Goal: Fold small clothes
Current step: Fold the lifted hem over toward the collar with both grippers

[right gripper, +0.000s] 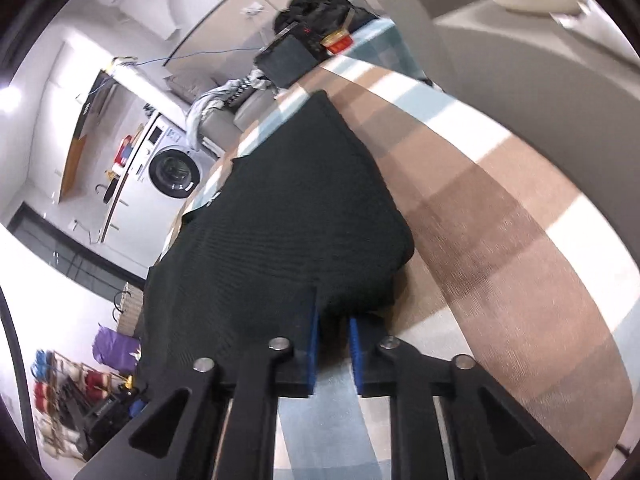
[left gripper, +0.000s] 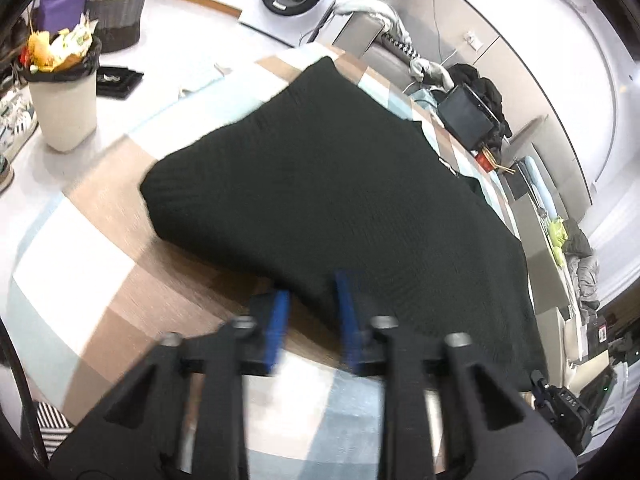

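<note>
A black knitted garment point(left gripper: 332, 184) lies on the tabletop point(left gripper: 168, 292), which carries a checked cloth of brown, white and pale blue. Both grippers hold its near edge. The left gripper point(left gripper: 312, 300) has its jaws a little apart with the hem between them, and the blue pads point(left gripper: 280, 320) seem to touch the fabric, though blur makes the contact uncertain. The right gripper point(right gripper: 332, 332) has its jaws close together, pinching a bunched piece of the same garment point(right gripper: 288, 208).

The risk, in my judgement, is that the left side slips out when the edge is lifted, so that the fold becomes crooked. The thick knit could also drag the checked cloth with it.

Only the left view shows the bin point(left gripper: 64, 108) on the floor. The right view shows the long bare right side of the tabletop point(right gripper: 500, 240).
</note>
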Available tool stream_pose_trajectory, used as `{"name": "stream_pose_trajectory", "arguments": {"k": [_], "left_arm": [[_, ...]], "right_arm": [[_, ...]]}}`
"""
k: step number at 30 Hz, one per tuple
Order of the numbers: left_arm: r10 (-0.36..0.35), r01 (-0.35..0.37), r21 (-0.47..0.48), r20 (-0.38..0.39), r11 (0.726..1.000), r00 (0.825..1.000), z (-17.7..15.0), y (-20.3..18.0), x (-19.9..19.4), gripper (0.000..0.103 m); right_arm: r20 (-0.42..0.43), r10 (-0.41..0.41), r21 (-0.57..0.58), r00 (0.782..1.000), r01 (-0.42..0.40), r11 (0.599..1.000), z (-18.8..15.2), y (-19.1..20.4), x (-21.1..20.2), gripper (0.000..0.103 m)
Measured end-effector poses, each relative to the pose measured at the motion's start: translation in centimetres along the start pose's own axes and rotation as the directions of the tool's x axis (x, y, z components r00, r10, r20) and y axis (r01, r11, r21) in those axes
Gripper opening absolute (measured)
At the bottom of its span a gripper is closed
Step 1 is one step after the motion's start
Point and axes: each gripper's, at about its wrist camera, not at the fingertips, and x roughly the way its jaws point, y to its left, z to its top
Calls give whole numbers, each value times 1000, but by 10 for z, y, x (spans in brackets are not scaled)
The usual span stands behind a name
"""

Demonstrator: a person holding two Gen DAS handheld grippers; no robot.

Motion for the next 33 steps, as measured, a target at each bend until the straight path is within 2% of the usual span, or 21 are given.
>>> {"name": "stream_pose_trajectory", "arguments": {"k": [3, 4, 5, 6, 8, 10, 12, 14, 18, 19, 20, 22, 25, 27, 29, 33], "left_arm": [[-1, 1, 13, 6, 1000, 1000, 3, 11, -9, 14], [6, -6, 7, -7, 1000, 1000, 4, 15, -9, 14], [20, -20, -12, -31, 1000, 999, 5, 22, -9, 17], [30, -31, -26, -47, 999, 998, 6, 28, -10, 20], [53, -55, -40, -45, 998, 998, 10, 36, -12, 37], [72, -73, -42, -21, 996, 997, 14, 41, -17, 45], [74, -74, -68, -6, 995, 997, 19, 49, -17, 46], [58, -58, -95, -5, 994, 998, 20, 51, -14, 46], [37, -34, -111, 22, 993, 999, 23, 50, -5, 46], [33, -29, -114, 30, 993, 999, 25, 48, -2, 41], [33, -29, -114, 31, 993, 999, 25, 43, 2, 29], [18, -15, -107, 32, 994, 999, 25, 40, 10, 18], [26, -19, -78, 94, 997, 995, 25, 35, 5, 14], [6, 1, -65, 102, 998, 995, 26, 35, -1, 13], [11, -5, -52, 110, 999, 994, 26, 36, -7, 7], [5, 1, -50, 124, 999, 992, 27, 36, -11, 4]], "right_arm": [[-1, -37, -67, 999, 37, 997, 0, 5, -1, 10], [-32, -53, -89, 998, 49, 995, 0, 5, 2, 13], [-55, -70, -108, 996, 64, 992, 1, 4, 4, 19], [-58, -83, -121, 995, 76, 990, 2, 3, 1, 22], [-33, -89, -130, 995, 84, 988, 2, 1, -6, 35], [38, -134, -139, 990, 138, 981, 8, -2, -19, 41], [93, -156, -129, 983, 168, 977, 17, -6, -29, 42], [114, -149, -114, 982, 162, 980, 25, -10, -34, 43], [116, -111, -112, 987, 124, 986, 31, -7, -33, 46], [109, -99, -117, 989, 112, 987, 31, -5, -31, 47], [98, -83, -123, 992, 95, 988, 31, -2, -26, 47], [79, -71, -133, 994, 81, 988, 32, 5, -17, 47], [54, -50, -164, 997, 58, 985, 32, 17, -4, 47], [41, -43, -188, 998, 50, 981, 31, 24, 0, 47], [37, -41, -213, 998, 48, 976, 31, 30, 2, 47], [35, -37, -222, 999, 44, 974, 31, 32, 8, 52]]}}
